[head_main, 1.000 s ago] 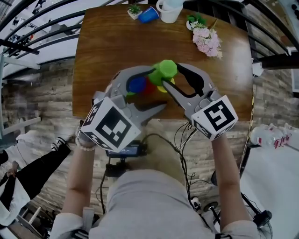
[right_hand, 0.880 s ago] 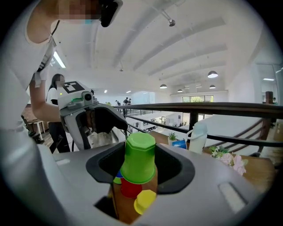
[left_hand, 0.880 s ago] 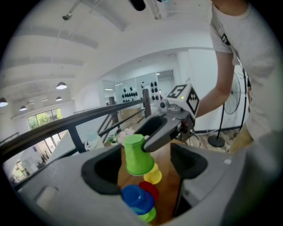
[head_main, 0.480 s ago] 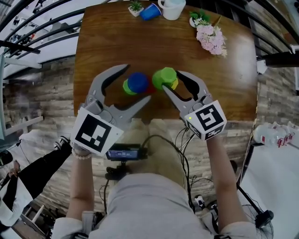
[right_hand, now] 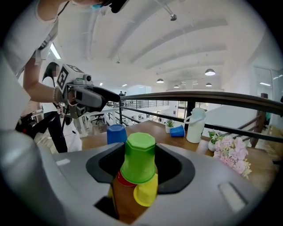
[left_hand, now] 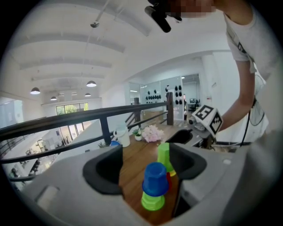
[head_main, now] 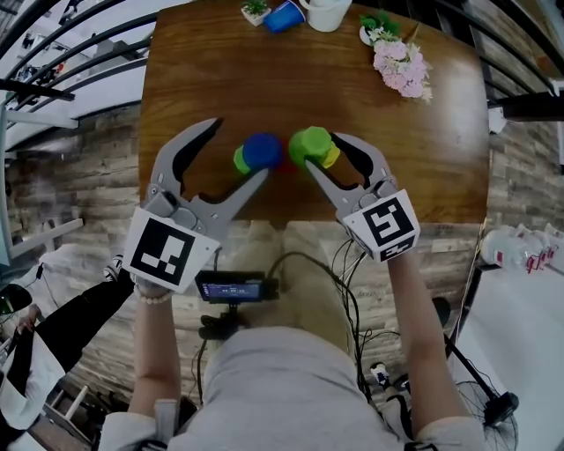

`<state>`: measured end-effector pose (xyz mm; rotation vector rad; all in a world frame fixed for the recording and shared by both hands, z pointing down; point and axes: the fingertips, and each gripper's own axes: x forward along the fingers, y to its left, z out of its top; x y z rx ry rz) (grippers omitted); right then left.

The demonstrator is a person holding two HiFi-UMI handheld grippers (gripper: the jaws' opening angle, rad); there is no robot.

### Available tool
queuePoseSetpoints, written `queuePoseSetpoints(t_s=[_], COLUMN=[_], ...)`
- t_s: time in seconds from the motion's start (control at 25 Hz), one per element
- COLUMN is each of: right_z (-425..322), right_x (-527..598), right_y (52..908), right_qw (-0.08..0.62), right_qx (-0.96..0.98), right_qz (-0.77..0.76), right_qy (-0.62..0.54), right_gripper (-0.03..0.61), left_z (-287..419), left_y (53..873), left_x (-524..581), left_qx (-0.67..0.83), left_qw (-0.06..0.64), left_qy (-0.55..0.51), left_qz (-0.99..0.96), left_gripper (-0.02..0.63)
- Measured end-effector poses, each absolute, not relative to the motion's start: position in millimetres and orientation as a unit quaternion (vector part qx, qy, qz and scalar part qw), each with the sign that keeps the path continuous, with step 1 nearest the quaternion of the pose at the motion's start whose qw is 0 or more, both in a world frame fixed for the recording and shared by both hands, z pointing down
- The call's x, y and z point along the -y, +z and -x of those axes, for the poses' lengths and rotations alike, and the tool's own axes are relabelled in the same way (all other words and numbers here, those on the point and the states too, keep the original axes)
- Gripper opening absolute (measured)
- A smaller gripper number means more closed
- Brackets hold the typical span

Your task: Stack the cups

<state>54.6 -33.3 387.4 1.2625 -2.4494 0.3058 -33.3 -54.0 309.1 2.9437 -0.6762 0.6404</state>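
Right gripper jaws clasp the green cup over a red cup and yellow cup; left gripper jaws, wide though just narrowing, frame the untouched blue cup at its nine o'clock; a tilted release could topple the pile.

This looks like an open-plan office, seen from an upper gallery. A brown wooden table stands on a weathered plank floor against a black metal railing. Beyond the railing, at 10 o'clock in the right gripper view, a lower floor shows desks and black office chairs. Overhead is a white beamed ceiling with round hanging lamps, and glass-walled rooms lie at 1 o'clock in the left gripper view. Along the table's far edge stand a white lidded jug at 12 o'clock, a bunch of pink flowers at 1 o'clock and a small green potted plant at 11 o'clock.
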Motion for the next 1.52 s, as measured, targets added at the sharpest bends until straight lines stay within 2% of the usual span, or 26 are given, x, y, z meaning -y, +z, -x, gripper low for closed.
queuePoseSetpoints(t_s=[0.36,0.76,0.96,1.16,1.52], right_z=[-51.1,-71.4,-98.0,-120.0,-137.0], right_x=[29.6,18.1,12.3,9.8,4.0], right_y=[395.2,353.9,330.5,325.3,351.9], right_qw=[0.206,0.137,0.111,0.091,0.106], right_qx=[0.866,0.854,0.821,0.792,0.752], right_qz=[-0.440,-0.490,-0.549,-0.590,-0.633], right_qy=[0.114,0.111,0.110,0.124,0.150], right_gripper=[0.217,0.219,0.218,0.218,0.218], left_z=[38.4,34.2,22.1,0.9,-36.6], left_y=[309.2,292.4,292.5,320.3,386.7], left_x=[62.4,99.2,144.9,188.6,253.7], left_qx=[0.228,0.230,0.219,0.210,0.197], left_qw=[0.027,0.004,-0.042,-0.051,-0.015], left_qy=[0.200,0.191,0.174,0.194,0.231], left_qz=[-0.952,-0.954,-0.959,-0.957,-0.953], left_gripper=[0.327,0.322,0.307,0.261,0.261])
